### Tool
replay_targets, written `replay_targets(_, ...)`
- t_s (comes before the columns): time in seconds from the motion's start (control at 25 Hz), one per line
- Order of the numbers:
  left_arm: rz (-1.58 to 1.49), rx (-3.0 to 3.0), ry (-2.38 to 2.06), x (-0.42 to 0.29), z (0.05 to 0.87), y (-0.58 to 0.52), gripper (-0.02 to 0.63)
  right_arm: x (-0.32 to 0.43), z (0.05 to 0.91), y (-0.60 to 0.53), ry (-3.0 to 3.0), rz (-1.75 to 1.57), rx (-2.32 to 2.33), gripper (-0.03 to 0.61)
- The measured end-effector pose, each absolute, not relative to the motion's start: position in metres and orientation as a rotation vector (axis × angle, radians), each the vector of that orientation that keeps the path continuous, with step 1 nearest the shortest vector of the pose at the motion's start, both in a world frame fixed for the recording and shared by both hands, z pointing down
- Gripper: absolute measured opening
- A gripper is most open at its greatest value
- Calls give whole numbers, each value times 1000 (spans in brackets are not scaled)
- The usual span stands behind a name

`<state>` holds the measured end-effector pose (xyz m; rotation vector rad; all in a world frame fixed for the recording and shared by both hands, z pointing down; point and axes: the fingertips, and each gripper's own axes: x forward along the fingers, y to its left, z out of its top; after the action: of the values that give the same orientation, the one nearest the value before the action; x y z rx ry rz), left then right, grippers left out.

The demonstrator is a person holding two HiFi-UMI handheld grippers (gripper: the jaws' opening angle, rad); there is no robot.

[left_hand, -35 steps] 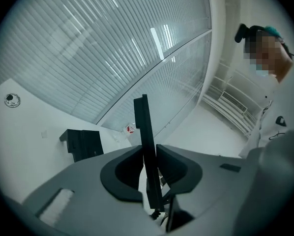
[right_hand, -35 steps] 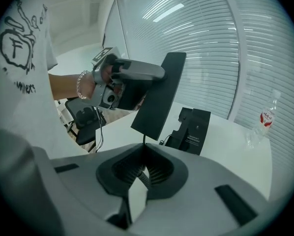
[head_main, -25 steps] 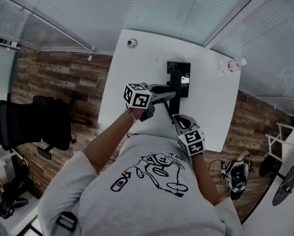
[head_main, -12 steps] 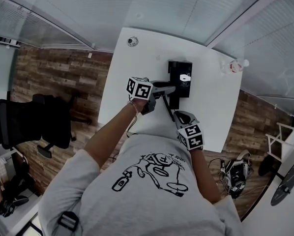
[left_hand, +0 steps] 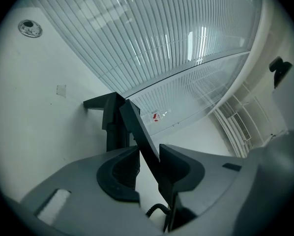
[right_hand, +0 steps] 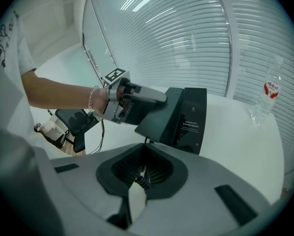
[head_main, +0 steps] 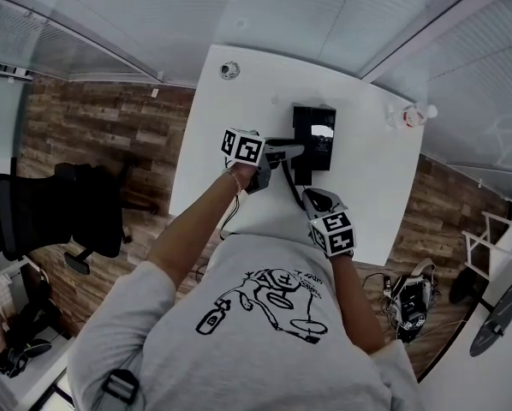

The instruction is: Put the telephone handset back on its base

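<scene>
The black telephone base (head_main: 318, 134) stands at the far middle of the white table (head_main: 239, 101). My left gripper (head_main: 294, 151) is shut on the black handset (head_main: 302, 163), holding it tilted over the base's left side. In the left gripper view the handset (left_hand: 138, 130) rises between the jaws, with the base (left_hand: 109, 113) behind it. My right gripper (head_main: 312, 200) is nearer, its jaws closed round the coiled cord (right_hand: 139, 177). From the right gripper view I see the handset (right_hand: 159, 116), the left gripper (right_hand: 158, 98) and the base (right_hand: 192, 116).
A water bottle (head_main: 407, 116) stands at the table's far right corner, also in the right gripper view as the bottle (right_hand: 266, 91). A round grommet (head_main: 229, 70) sits at the far left. An office chair (head_main: 59, 212) is left of the table, a bag (head_main: 410, 302) on the floor to the right.
Both grippers have moved a little farther across the table toward the base. The left gripper carried the handset with it, and the handset now lies closer over the base.
</scene>
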<state>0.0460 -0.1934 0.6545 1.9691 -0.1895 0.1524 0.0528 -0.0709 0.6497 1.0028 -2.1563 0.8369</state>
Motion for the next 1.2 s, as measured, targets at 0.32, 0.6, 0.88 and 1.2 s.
replay_targets(0.32, 152, 1942, -179, 46, 666, -201, 124, 53, 655, -79, -2144, 858, 1009, 9)
replay_targets(0.6, 233, 2009, -242, 44, 676, -206, 136, 56, 663, -82, -2133, 886, 1017, 9)
replay_targets(0.88, 349, 2082, -332, 41, 678, -211, 160, 53, 674, -86, -2120, 920, 1015, 9)
replay_targets(1.2, 422, 2090, -411, 38, 687, -215, 161, 50, 694, -90, -2083, 945, 995, 9)
